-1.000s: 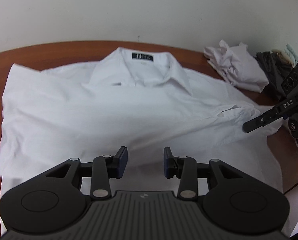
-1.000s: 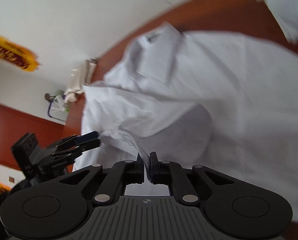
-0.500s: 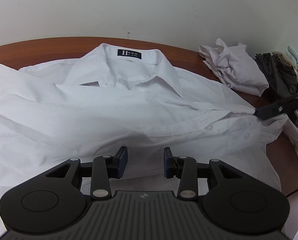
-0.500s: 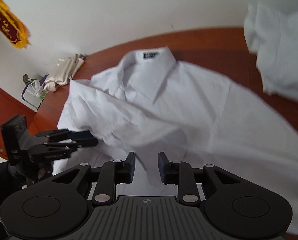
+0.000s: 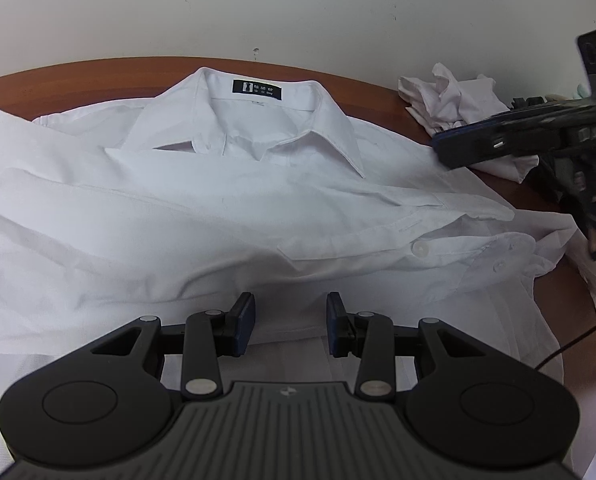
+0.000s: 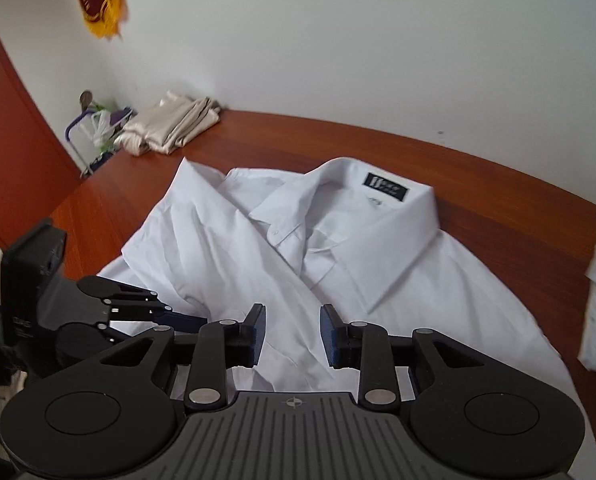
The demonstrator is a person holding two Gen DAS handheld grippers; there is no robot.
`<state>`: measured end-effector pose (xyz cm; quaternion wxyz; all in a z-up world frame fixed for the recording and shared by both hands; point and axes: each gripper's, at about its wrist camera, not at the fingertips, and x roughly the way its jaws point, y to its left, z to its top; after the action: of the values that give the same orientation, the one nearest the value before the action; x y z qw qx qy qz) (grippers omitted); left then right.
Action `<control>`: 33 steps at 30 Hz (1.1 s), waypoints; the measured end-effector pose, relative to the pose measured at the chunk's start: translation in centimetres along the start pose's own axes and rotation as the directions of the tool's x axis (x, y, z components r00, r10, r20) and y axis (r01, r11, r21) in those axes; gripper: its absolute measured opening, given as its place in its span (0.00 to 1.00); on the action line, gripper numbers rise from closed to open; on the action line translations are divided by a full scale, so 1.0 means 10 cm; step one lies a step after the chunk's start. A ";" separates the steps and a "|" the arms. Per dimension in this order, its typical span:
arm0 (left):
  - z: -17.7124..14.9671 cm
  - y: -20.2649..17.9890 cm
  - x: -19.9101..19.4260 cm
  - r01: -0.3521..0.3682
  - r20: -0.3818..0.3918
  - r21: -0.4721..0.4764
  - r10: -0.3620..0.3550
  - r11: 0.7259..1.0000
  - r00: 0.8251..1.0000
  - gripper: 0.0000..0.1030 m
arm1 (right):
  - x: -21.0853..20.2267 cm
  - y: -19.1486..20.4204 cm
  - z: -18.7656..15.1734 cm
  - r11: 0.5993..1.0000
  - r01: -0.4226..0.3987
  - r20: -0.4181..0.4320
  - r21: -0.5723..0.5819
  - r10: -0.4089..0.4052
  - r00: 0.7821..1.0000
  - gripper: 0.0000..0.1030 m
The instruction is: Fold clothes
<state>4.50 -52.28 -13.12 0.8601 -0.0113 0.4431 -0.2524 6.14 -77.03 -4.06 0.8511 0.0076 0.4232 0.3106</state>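
A white collared shirt lies spread on the brown table, black label at the collar. One sleeve is folded across its chest, with the buttoned cuff near the shirt's right side. My left gripper hovers open over the shirt's lower part, nothing between its pads. My right gripper hangs above the shirt's front with its jaws opening and nothing between them; in the left wrist view it is the dark tool at the right edge. The left gripper also shows low on the left in the right wrist view.
A crumpled white garment and dark clothes lie at the table's right end. Folded beige cloth sits at the far left corner, near a red door. A white wall backs the table. A thin cable runs at the right.
My right gripper let go of the sleeve cuff, opened, rolled upright and lifted away from the shirt. The cuff now rests on the shirt. The left gripper stayed open and shifted slightly.
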 end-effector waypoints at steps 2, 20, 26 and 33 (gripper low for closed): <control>-0.01 0.00 0.00 0.002 0.001 -0.006 -0.002 1.000 1.000 0.42 | 0.20 0.05 0.02 0.999 0.011 -0.021 -0.050 -0.012 1.000 0.32; -0.10 -0.01 -0.07 0.017 -0.007 0.032 -0.017 0.999 1.000 0.42 | 0.81 -0.01 -0.08 0.928 0.209 -0.037 -0.308 -0.231 0.972 0.04; -0.01 -0.09 -0.24 0.065 0.053 0.014 -0.066 0.998 0.996 0.42 | 0.33 -0.07 -0.08 0.953 0.212 0.056 -0.215 -0.205 0.977 0.10; 0.14 -0.50 -0.13 0.152 0.078 0.091 -0.159 0.984 0.984 0.22 | -0.29 -0.12 -0.24 0.965 0.250 0.095 -0.083 -0.242 0.966 0.12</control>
<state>2.81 -56.31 -10.08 0.8555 -0.0201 0.3931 -0.3364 3.69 -80.18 -3.87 0.8996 -0.0720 0.3694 0.2215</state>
